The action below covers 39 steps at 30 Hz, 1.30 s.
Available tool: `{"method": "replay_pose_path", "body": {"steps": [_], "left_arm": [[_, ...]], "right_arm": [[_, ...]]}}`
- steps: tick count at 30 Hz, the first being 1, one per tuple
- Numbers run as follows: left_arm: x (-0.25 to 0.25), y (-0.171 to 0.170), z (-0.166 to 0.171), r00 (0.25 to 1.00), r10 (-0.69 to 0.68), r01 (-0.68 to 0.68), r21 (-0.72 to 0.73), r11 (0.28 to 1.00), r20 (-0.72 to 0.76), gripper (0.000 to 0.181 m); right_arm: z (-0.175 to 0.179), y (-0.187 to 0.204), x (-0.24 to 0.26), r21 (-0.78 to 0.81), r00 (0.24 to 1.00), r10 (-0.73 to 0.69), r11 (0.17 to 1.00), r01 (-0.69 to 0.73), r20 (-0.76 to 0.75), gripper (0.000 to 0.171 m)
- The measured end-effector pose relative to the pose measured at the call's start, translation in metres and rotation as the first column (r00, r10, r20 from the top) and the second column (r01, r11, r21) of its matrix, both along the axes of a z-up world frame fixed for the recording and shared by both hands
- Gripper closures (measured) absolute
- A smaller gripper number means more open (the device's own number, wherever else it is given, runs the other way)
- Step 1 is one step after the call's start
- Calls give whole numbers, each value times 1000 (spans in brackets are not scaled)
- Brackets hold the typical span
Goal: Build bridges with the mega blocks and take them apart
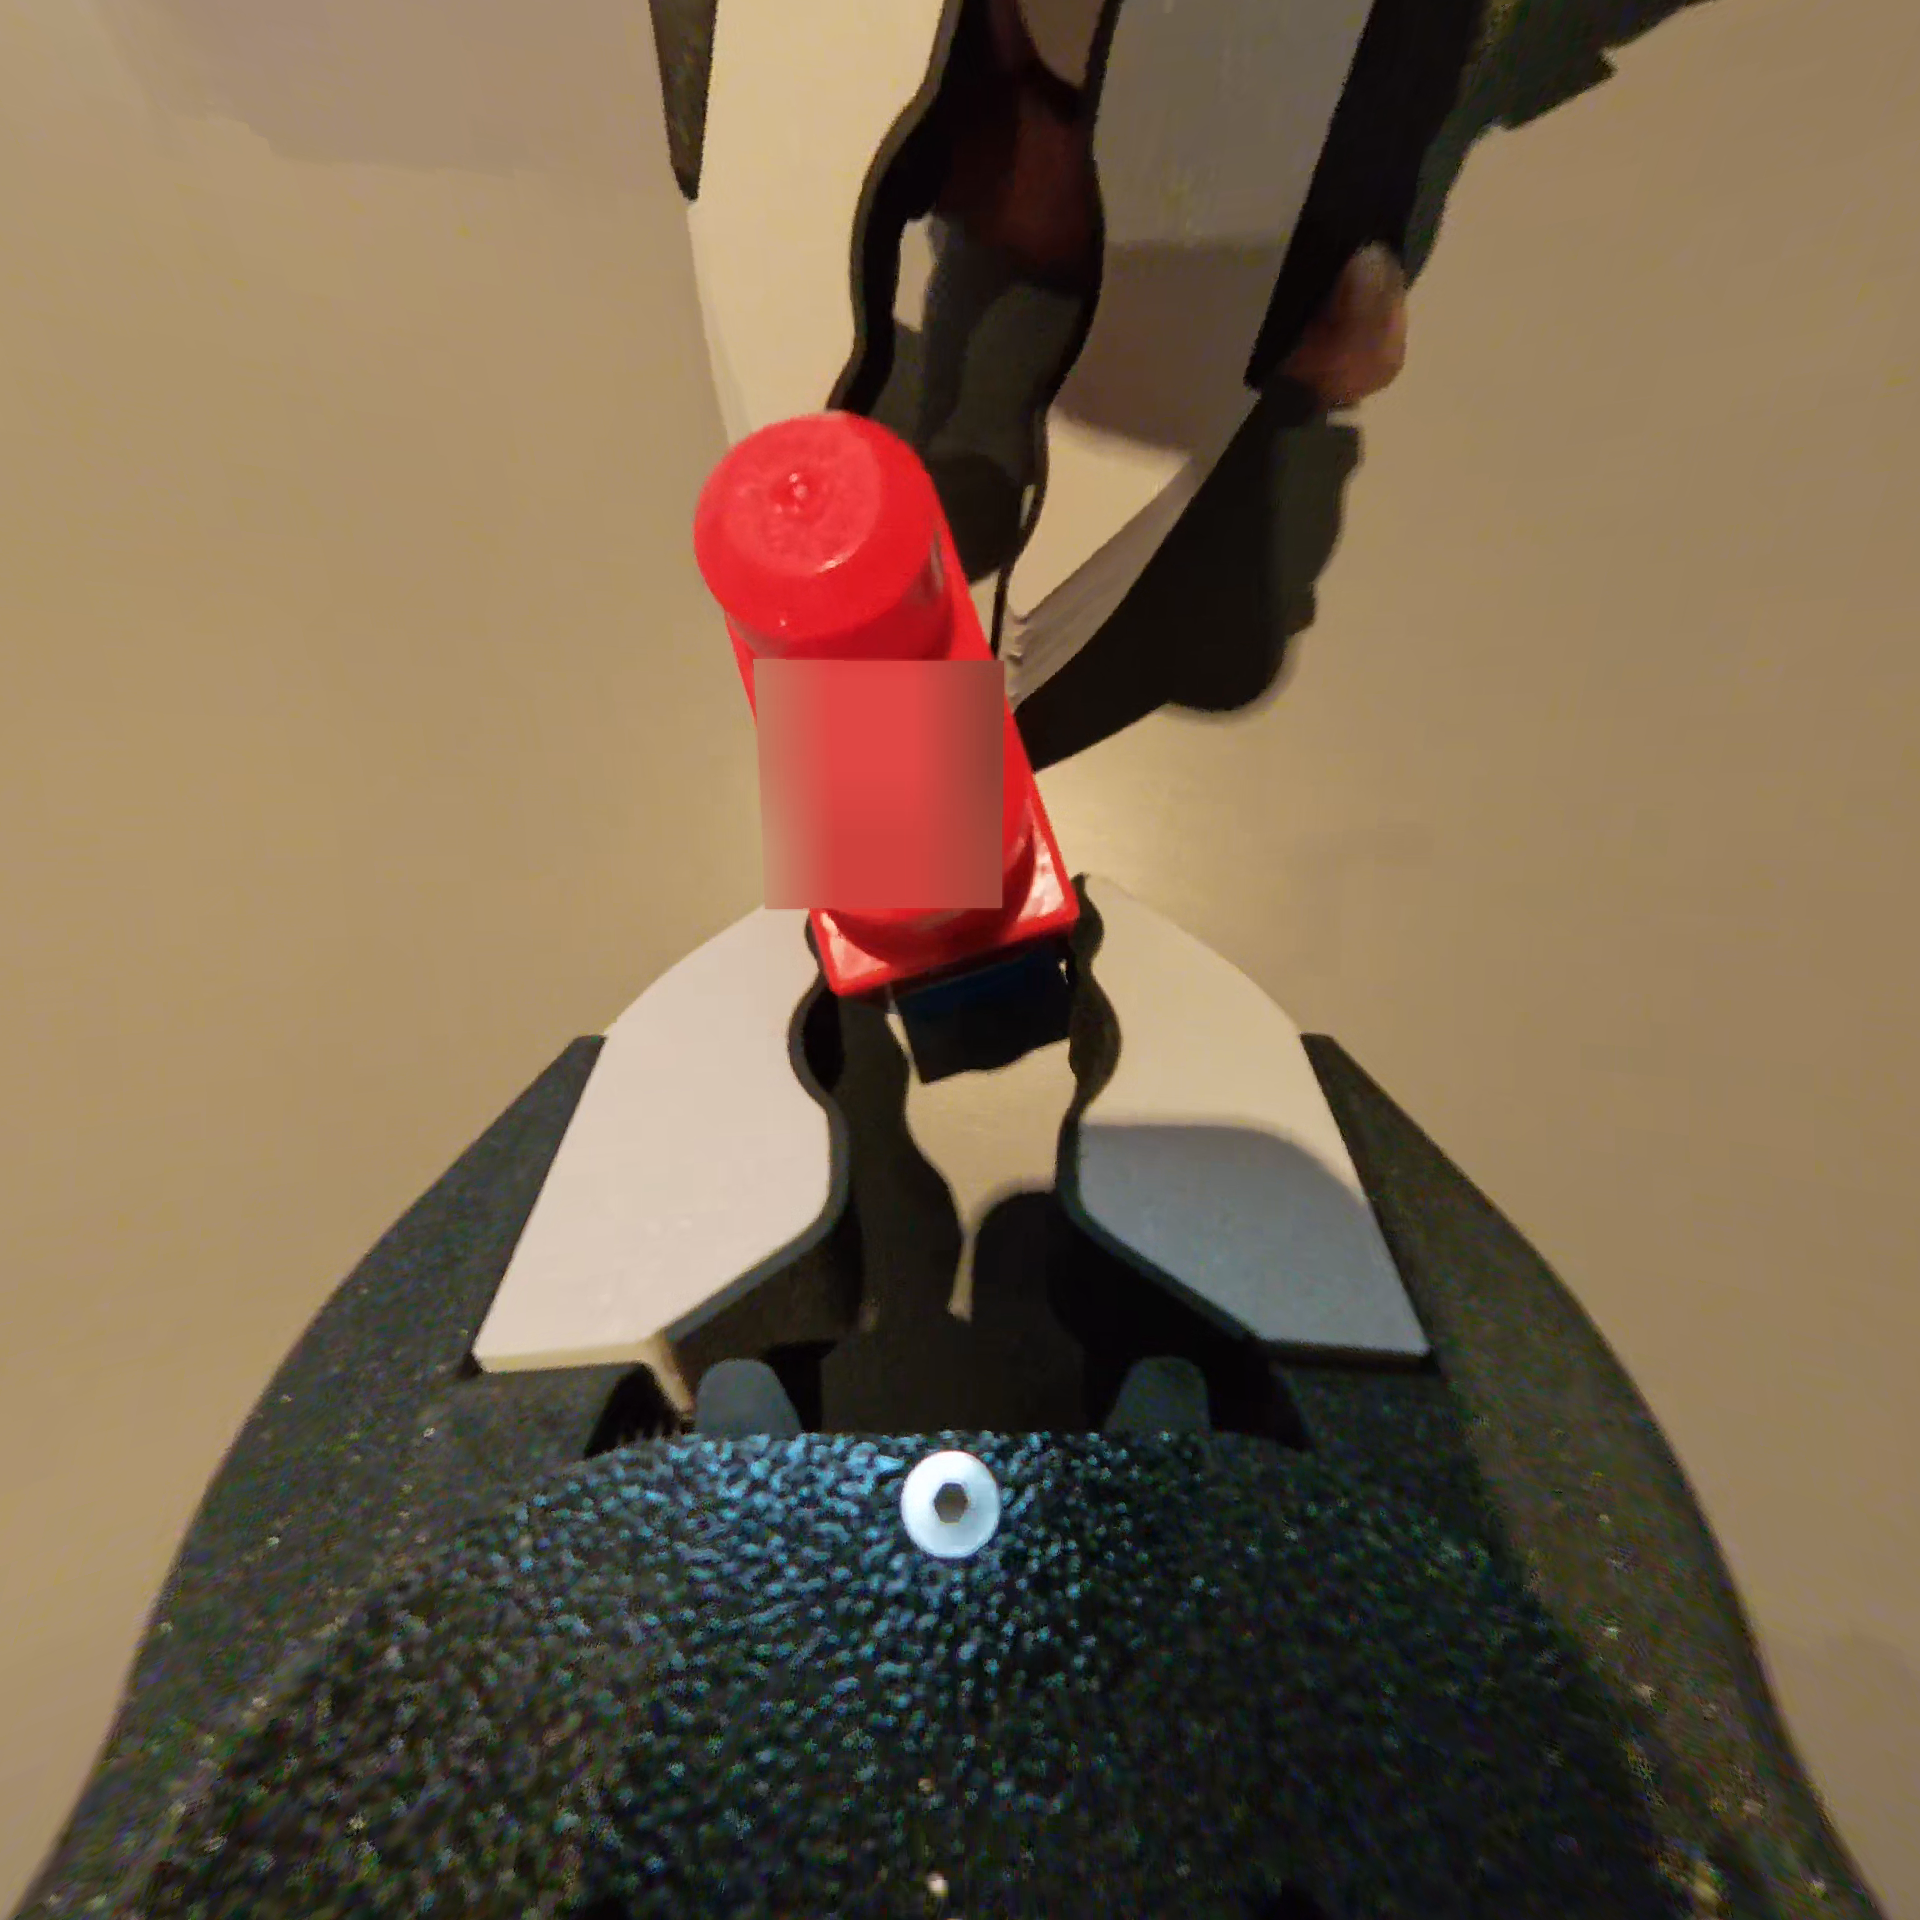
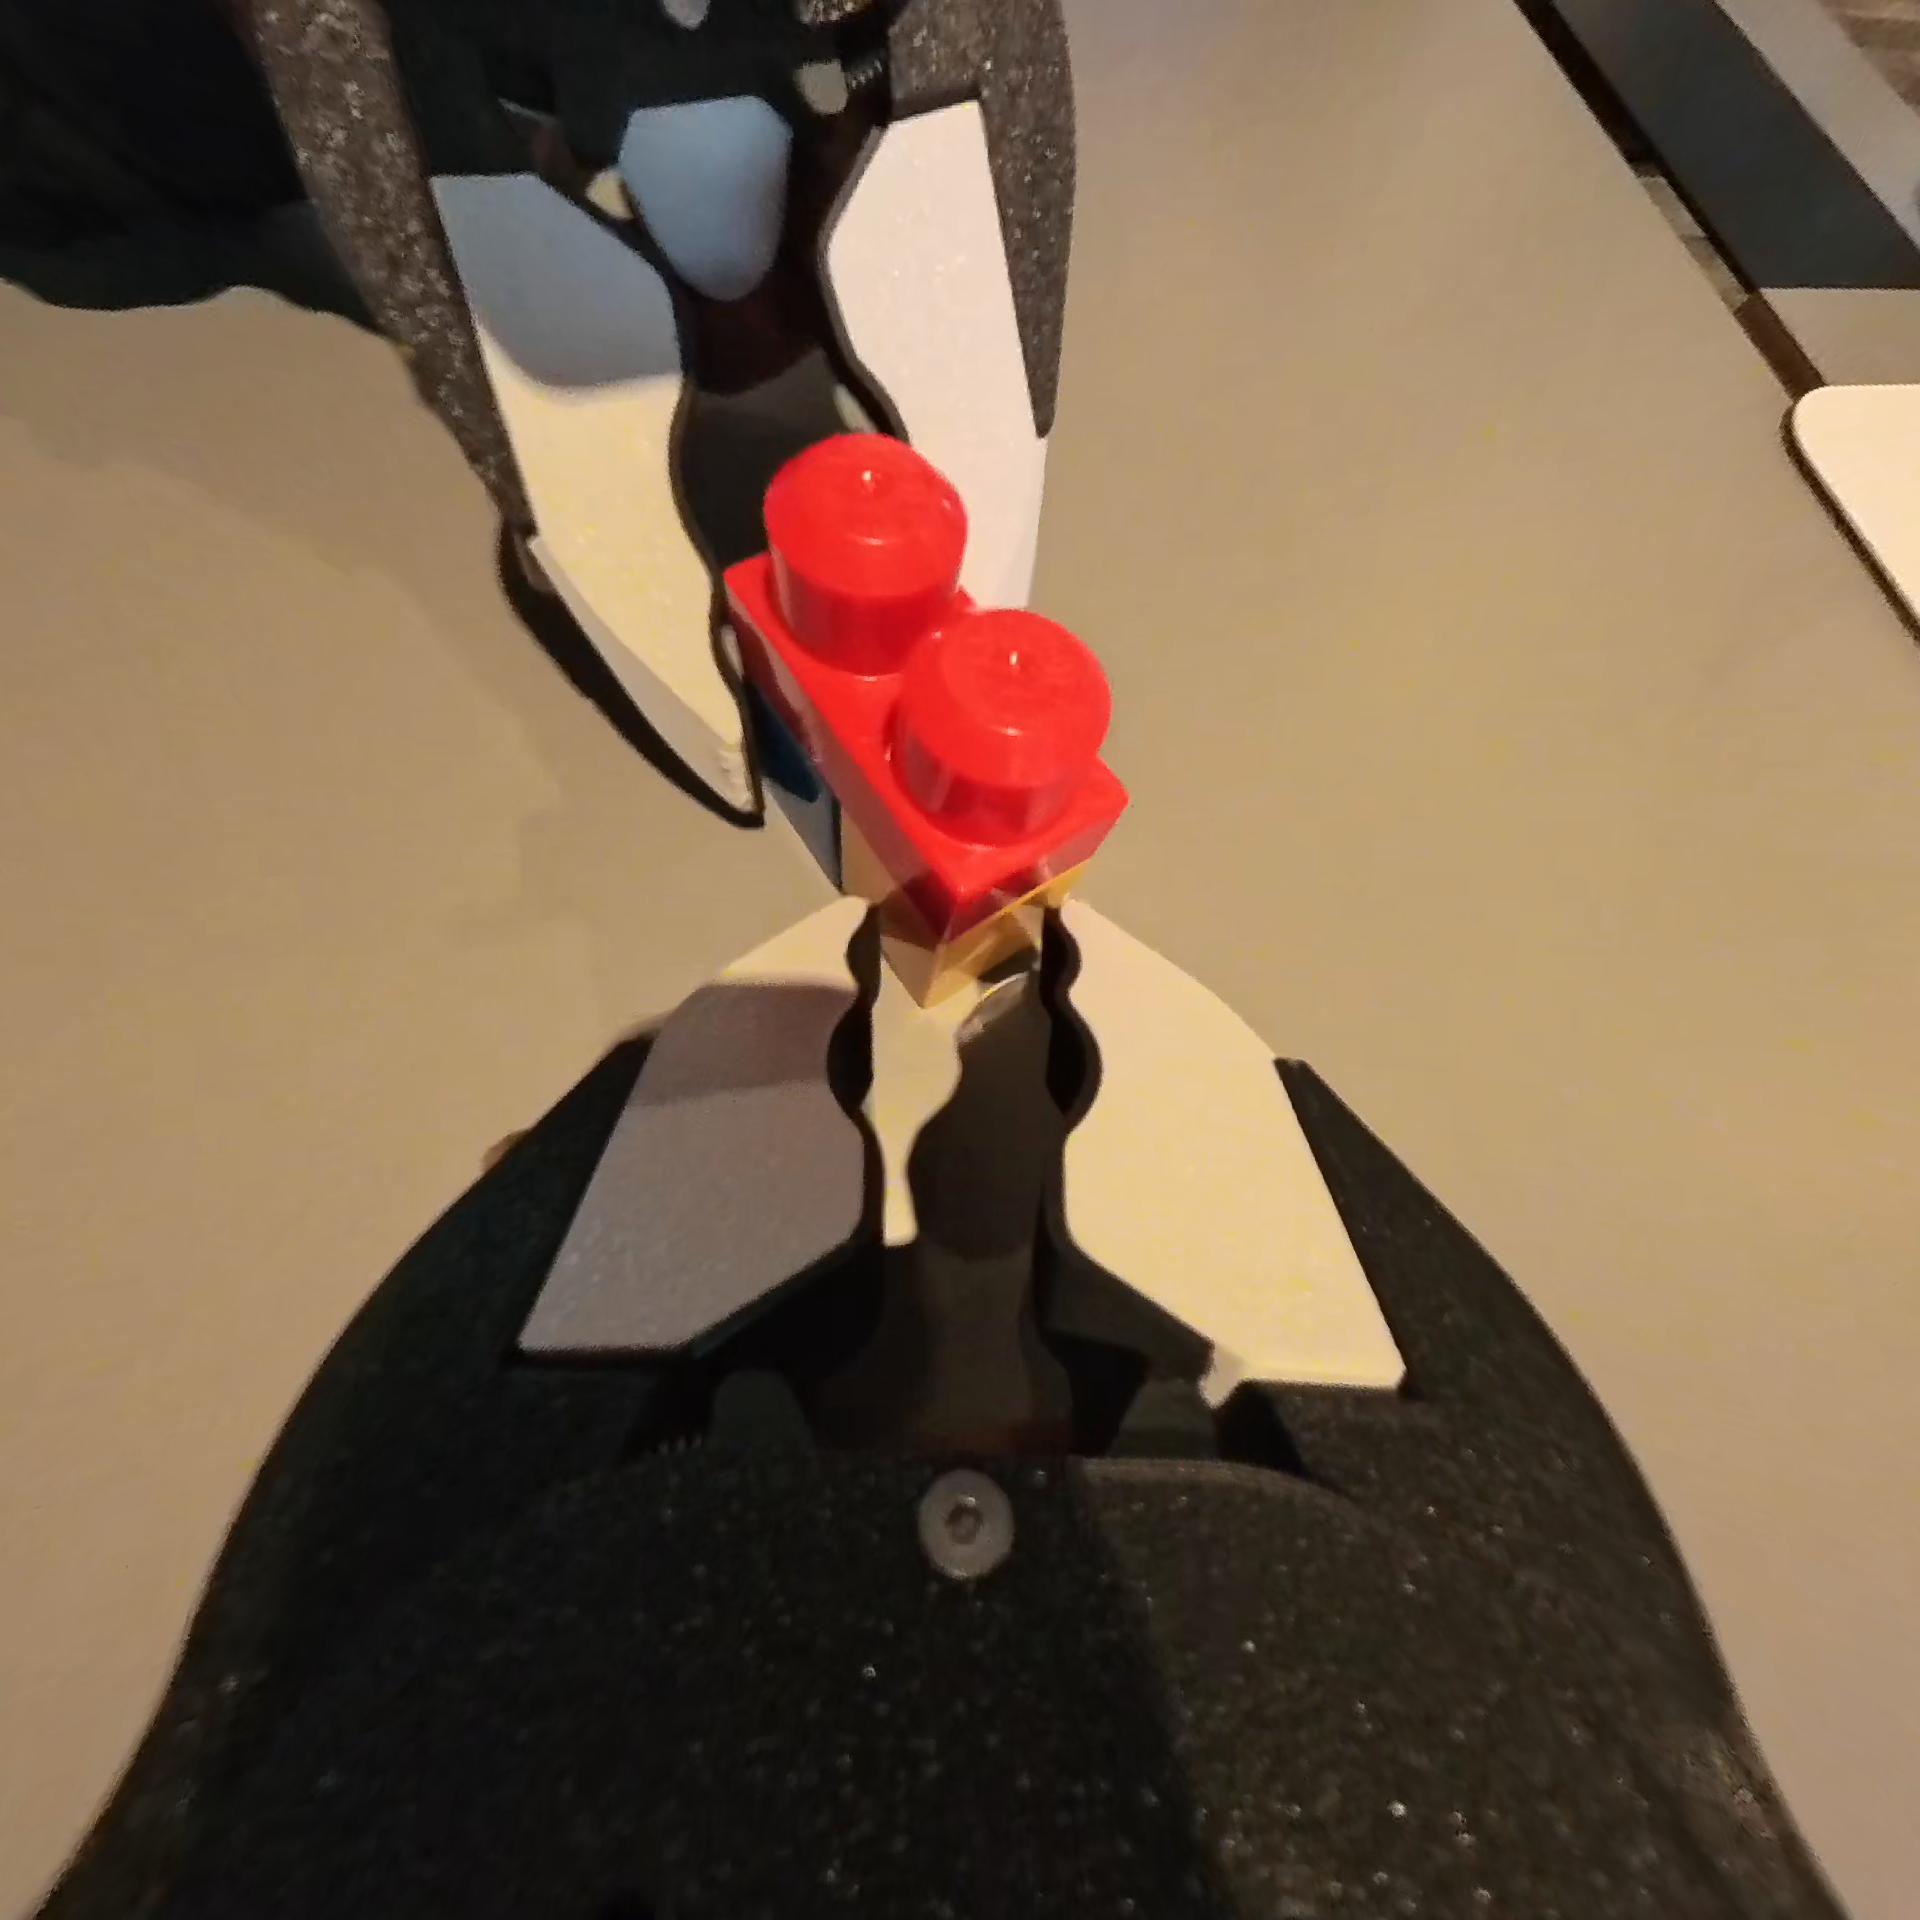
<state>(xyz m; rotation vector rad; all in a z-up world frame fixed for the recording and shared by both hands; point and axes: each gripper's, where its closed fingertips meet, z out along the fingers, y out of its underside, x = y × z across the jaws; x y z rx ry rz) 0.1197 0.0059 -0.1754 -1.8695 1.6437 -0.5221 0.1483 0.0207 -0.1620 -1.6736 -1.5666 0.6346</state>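
Hiding under the red block (image 2: pixel 925 717): blue block (image 2: pixel 790 758), mostly unseen.

You have no writing, number or sign to read in either view. Ahead of your left gripper's fingers, a blurred patch covers the side of the red block (image 1: pixel 821 540); whether anything is printed under it cannot be told.

left wrist view: we look down along our fingers, very near the red block (image 1: pixel 831 561) at centre | right wrist view: faces opposite, equally near | shared: red block (image 2: pixel 925 717), beige table (image 1: pixel 312 727).
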Motion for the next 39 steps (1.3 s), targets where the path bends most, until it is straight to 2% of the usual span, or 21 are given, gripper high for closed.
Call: {"method": "replay_pose_path", "body": {"steps": [3, 5, 8, 12, 22, 30, 35, 39], "left_arm": [[-2, -6, 1, 997, -70, 70, 16, 997, 15, 141], [-1, -17, 0, 990, -137, 137, -7, 991, 31, 141], [4, -25, 0, 982, -182, 184, -26, 983, 52, 141], [7, -28, 0, 980, -194, 195, -27, 980, 43, 141], [4, -27, -1, 990, -140, 142, -89, 986, 29, 143], [3, -25, -3, 993, -116, 115, -79, 990, -14, 143], [2, -25, 1, 988, -152, 152, -46, 987, 15, 143], [3, -23, 30, 975, -138, 145, -31, 989, 172, 144]], "right_arm": [[5, -5, 1, -16, 998, 47, 999, -48, -36, 115], [19, -12, -2, -24, 985, 99, 994, -103, -143, 113], [37, -25, -9, -58, 949, 160, 982, -182, -270, 123], [30, -33, -15, -28, 952, 212, 974, -224, -222, 133], [28, -32, -15, -50, 970, 162, 984, -173, -180, 134], [27, -31, -15, -59, 975, 143, 986, -155, -168, 134], [28, -31, -15, -60, 972, 139, 986, -152, -190, 134], [28, -30, -15, -49, 973, 134, 988, -145, -188, 134]]}}
